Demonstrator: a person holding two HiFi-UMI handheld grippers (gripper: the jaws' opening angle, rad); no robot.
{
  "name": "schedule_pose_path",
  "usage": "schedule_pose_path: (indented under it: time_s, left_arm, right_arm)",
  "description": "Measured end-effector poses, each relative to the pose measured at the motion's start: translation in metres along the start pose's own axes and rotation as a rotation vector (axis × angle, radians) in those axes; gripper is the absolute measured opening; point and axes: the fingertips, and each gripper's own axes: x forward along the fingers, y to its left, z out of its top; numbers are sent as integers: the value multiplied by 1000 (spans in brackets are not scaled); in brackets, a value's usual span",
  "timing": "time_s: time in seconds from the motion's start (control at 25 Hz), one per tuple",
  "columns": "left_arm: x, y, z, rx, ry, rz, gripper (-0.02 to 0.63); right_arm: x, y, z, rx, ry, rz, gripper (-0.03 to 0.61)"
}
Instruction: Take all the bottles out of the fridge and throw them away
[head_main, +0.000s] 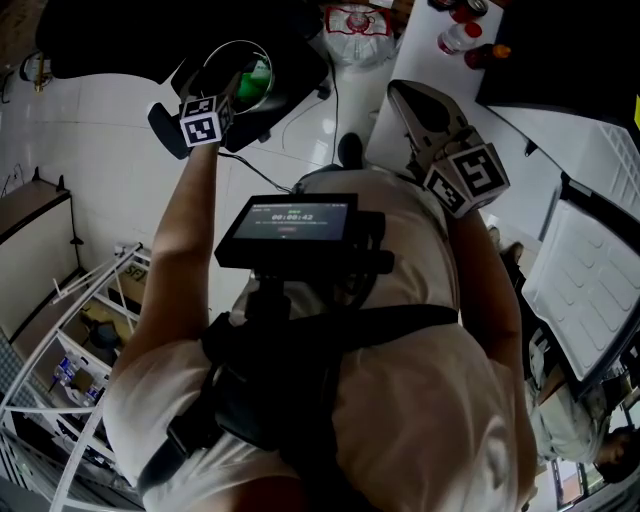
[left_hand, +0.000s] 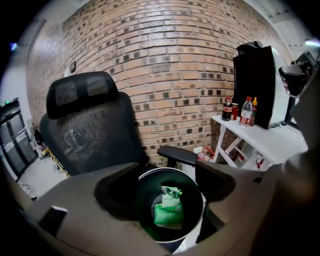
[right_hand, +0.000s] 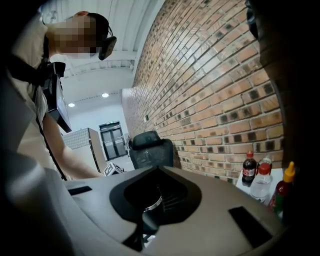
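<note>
Brick wall behind; my left gripper (left_hand: 168, 175) hangs over the bin (left_hand: 145, 200), jaws wide apart, empty; one green item (left_hand: 169, 212) lies at its bottom; right gripper (right_hand: 157, 170) jaws together, empty; bottles (left_hand: 246, 111) stand on the table (left_hand: 280, 142).

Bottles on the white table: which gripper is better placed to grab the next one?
Right, most likely. The right gripper hangs by the white table, nearest the bottles, empty, though its shut jaws must open first. The left gripper is open over the bin, farther from them.
</note>
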Motion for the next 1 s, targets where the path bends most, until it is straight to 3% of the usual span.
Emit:
schedule_pose_path:
  time_s: [0.08, 0.28, 0.4, 0.68, 0.88, 1.0]
  left_arm:
    - [-4, 0, 2, -7, -13, 7, 347]
    - [-20, 0, 15, -41, -82, 41, 134]
    - [-29, -10, 29, -78, -134, 14, 10]
    - [-54, -62, 74, -153, -282, -135, 0]
    - [-64, -126, 116, -2, -352, -262, 6]
    - [-70, -164, 143, 23, -395, -330, 5]
  right_arm:
    - [-4, -1, 0, 1, -5, -6, 6]
    - [-16, -9, -3, -14, -20, -15, 6]
    - [-22, -11, -1, -3, -29, -29, 6]
    - [-45, -18, -2, -9, -73, -50, 6]
    - [-68, -26, 1, 5, -101, -81, 6]
    - [-86, -33, 2, 17, -116, -105, 6]
